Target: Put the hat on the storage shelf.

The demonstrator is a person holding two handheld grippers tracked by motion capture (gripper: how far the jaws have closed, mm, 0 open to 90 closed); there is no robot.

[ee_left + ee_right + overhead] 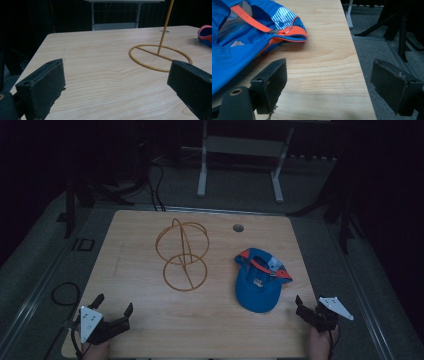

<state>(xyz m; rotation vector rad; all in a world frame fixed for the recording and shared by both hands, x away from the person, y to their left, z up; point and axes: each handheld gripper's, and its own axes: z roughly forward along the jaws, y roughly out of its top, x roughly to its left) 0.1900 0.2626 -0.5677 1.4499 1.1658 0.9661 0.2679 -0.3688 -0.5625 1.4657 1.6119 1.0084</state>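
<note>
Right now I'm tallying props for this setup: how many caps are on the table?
1. The blue cap with orange trim lies on the table's right half, between the yellow wire stand and the right gripper, touching neither. Nothing hides another.

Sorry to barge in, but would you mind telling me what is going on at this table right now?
A person holds a gripper in each hand at the near edge of a wooden table. The left gripper and the right gripper are both open and hold nothing. A blue cap with orange trim lies beside the right gripper, untouched. A yellow wire stand stands mid-table, ahead of the left gripper.
</note>
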